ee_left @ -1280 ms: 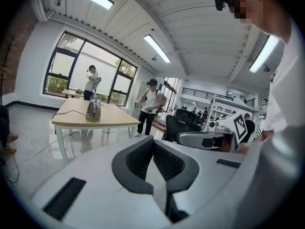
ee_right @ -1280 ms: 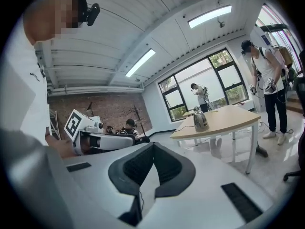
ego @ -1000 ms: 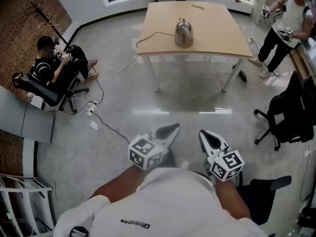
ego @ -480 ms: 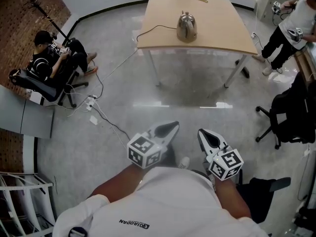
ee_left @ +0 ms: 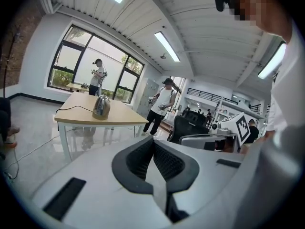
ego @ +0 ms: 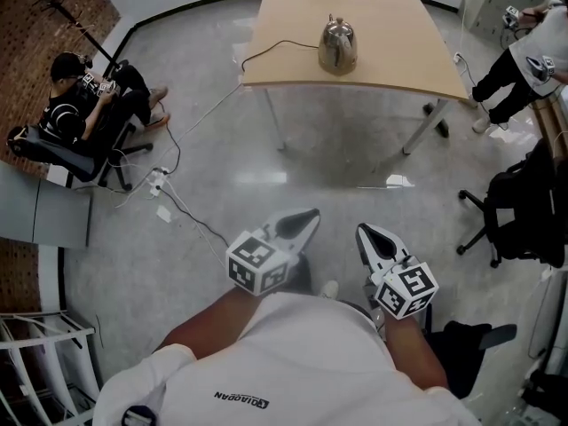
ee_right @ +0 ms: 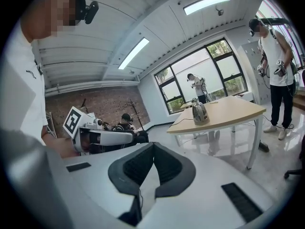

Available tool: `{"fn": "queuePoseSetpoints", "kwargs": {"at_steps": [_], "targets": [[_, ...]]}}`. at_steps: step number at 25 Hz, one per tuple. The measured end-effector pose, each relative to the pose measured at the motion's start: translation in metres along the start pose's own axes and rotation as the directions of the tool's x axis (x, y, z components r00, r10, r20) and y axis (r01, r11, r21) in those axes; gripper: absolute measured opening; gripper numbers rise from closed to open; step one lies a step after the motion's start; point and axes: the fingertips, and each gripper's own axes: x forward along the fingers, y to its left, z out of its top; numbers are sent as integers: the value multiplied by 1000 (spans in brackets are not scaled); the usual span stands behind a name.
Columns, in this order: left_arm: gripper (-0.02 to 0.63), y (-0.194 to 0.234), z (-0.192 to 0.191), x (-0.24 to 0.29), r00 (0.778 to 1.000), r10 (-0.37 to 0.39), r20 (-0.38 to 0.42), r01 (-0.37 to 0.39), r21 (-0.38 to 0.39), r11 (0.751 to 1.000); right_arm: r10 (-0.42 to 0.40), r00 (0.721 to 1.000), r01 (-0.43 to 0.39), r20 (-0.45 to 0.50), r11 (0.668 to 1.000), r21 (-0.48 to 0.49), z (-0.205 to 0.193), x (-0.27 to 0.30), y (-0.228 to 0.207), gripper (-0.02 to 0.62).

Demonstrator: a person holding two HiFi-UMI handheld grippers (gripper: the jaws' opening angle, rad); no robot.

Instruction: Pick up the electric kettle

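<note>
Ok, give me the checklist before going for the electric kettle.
1. Electric kettle upright on the table: ok.
2. Kettle within reach: not ok, it stands far across the floor.
3. Left hand-held gripper empty: ok.
4. Right hand-held gripper empty: ok.
5. Jaws apart for a grasp: not ok, both pairs are together.
6. Cord free of the kettle: cannot tell.

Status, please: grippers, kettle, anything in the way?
Left gripper, right gripper: shut, empty. Electric kettle upright on table, out of reach. Floor between.
</note>
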Motion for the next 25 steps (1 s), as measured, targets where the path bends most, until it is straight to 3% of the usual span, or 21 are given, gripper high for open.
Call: {"fn": "queuePoseSetpoints", "kwargs": {"at_steps": [14,25], "targets": [[-5,95,66,30,997,3,79,-2,-10,1000,-21,999,20,-31,999,-49,56,93,-34,21],[-5,150,84,48,995,-87,52,86,19,996,-56,997,52,-44,995,-83,80,170,-37,21]]}}
